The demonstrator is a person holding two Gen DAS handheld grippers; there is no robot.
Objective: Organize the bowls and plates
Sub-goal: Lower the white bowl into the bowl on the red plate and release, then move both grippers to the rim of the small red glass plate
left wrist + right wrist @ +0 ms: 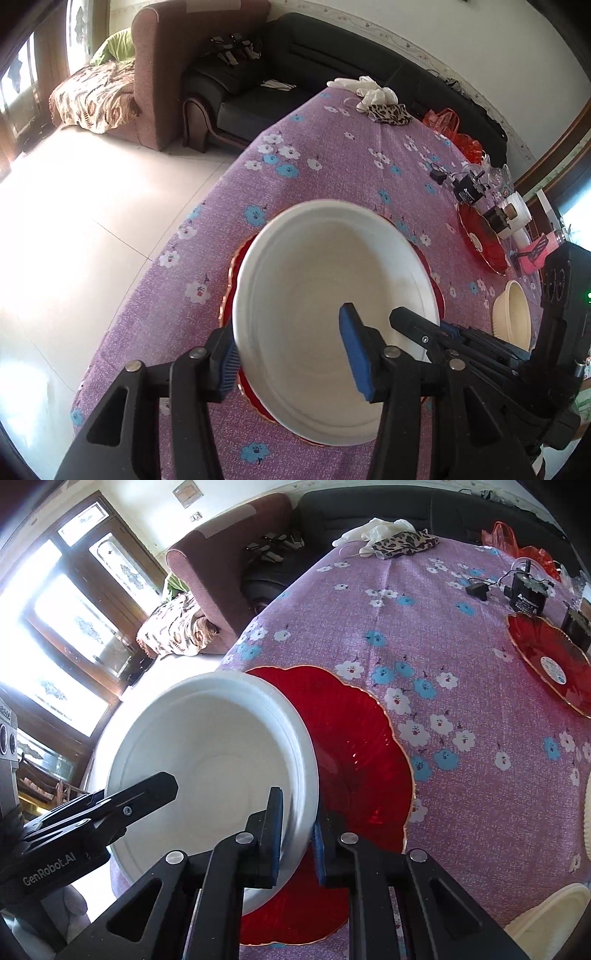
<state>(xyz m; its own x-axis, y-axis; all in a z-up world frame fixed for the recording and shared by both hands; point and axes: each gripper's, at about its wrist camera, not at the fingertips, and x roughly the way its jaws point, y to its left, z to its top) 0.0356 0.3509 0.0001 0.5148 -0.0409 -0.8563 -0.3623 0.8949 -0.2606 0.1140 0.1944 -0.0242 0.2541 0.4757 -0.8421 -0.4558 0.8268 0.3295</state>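
Where legible, left hand-held gripper (168, 786) reads "GenRobot.AI"; black box (526, 598) label perhaps unreadable.

Strong daylight pours through the dark-framed windows (70, 635) onto the pale tiled floor (81, 229). A brown armchair (166, 62) stands beside a black sofa (295, 74) along the white wall (461, 33), and a purple flowered cloth (332, 166) covers the bench.

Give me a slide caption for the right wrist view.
Right gripper clamps white bowl rim over red glass plate.
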